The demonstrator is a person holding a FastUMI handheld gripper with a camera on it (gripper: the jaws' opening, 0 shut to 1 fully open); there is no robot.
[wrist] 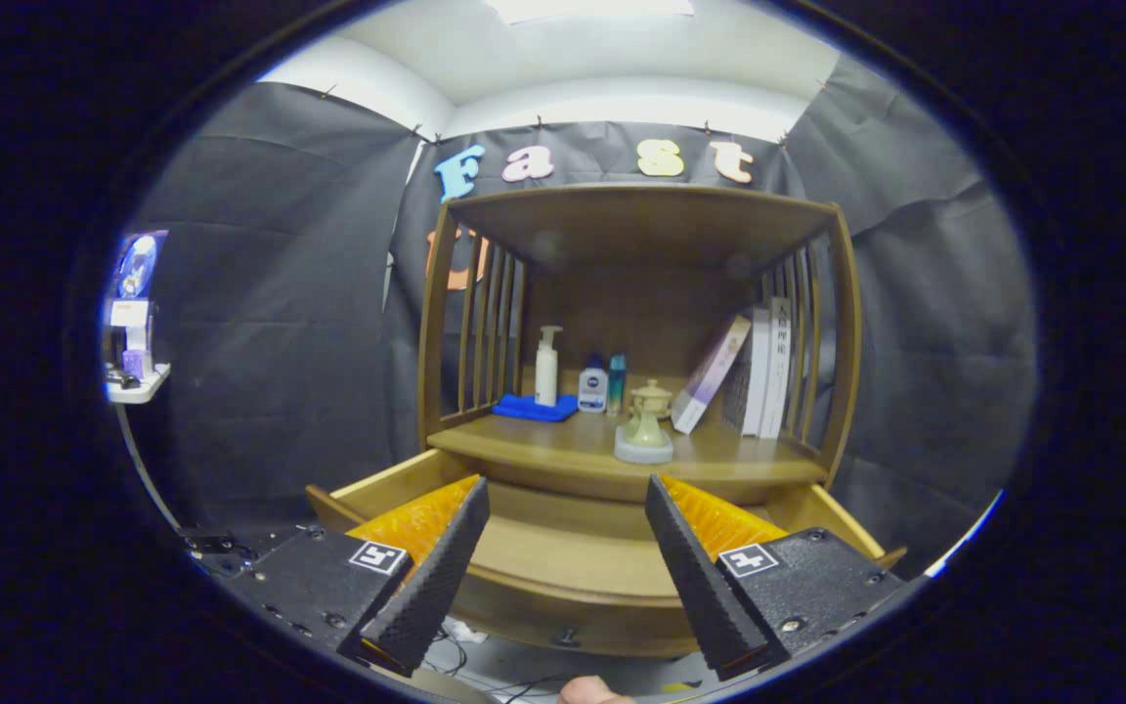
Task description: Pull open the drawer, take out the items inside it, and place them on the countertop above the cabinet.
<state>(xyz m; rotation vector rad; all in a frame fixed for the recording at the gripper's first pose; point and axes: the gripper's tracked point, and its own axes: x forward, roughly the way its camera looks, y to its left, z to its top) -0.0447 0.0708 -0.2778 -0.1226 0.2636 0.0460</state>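
Wooden drawer (pixel 573 548) pulled open; gripper (pixel 568 508) spread wide above it, holding nothing.

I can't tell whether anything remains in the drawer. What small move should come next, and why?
Probably tilt the hand-held gripper down over the drawer: it is open, the fingers are spread and hold nothing, and its visible floor looks bare.

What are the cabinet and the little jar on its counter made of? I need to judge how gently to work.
Cabinet: wood, by its brown grain and slatted sides, satin finish. Jar: likely glazed ceramic, pale green with a soft sheen. The gripper hangs open over the pulled-out drawer.
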